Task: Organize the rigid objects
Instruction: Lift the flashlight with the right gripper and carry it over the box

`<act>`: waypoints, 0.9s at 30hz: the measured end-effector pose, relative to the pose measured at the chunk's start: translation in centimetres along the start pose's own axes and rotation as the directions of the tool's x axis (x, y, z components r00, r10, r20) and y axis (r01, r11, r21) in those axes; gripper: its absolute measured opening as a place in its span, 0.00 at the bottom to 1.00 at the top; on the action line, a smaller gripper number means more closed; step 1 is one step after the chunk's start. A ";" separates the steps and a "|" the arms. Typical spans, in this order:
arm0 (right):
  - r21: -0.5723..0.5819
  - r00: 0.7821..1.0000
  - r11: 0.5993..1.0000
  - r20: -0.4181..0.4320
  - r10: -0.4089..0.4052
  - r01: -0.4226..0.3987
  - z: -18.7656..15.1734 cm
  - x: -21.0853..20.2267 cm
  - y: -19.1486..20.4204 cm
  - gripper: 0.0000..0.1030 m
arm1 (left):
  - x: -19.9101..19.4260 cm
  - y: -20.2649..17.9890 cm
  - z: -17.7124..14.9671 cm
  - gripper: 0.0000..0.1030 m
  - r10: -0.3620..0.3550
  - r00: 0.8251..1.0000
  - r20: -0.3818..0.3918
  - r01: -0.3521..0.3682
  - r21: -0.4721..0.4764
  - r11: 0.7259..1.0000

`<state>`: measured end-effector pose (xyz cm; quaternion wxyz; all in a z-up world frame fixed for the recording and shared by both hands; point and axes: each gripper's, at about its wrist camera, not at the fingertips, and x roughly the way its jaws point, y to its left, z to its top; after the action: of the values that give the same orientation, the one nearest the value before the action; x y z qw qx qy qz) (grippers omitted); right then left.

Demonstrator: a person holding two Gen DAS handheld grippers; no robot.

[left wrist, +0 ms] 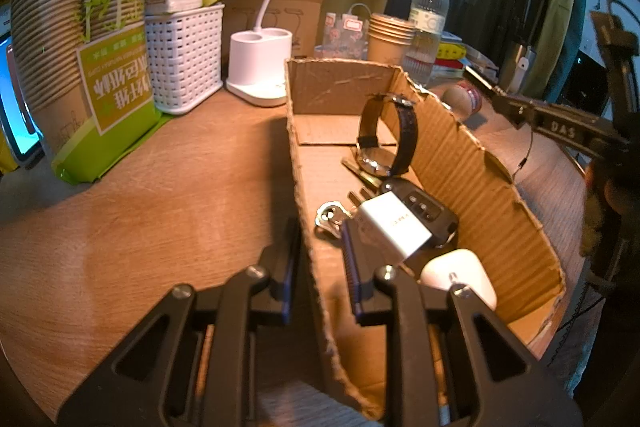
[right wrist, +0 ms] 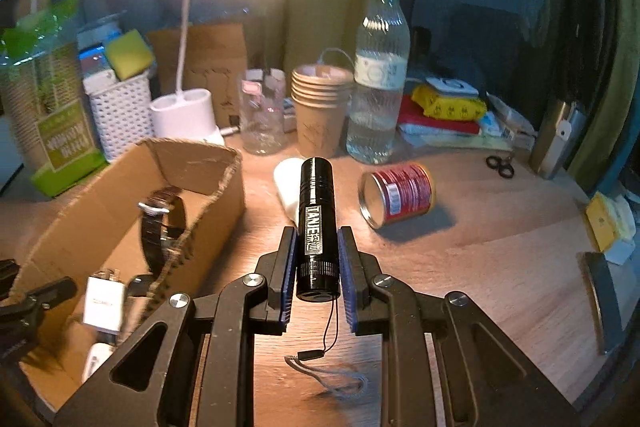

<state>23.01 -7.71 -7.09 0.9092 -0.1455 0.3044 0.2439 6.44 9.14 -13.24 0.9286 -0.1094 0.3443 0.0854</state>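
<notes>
Pinching the near wall of the cardboard box between nearly closed jaws — left gripper, one finger inside, one outside. Clamped in the right gripper: a black flashlight, raised above the desk, wrist cord dangling. Inside the box, near to far — white earbud case, white charger, car key fob, wristwatch. Beyond, toward the desk's far edge, a red can on its side.

One cardboard box, one watch, one flashlight, one can, one water bottle
</notes>
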 end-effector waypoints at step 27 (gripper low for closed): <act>-0.098 0.971 0.988 0.195 0.138 -0.121 3.2 -9.0 5.5 0.21 | 0.0 0.0 0.0 0.21 0.000 1.000 -0.001 0.000 0.000 1.000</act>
<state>15.37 -5.02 0.34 0.9104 -0.1389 0.2093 0.3289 6.47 9.13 -13.22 0.9285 -0.1092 0.3446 0.0855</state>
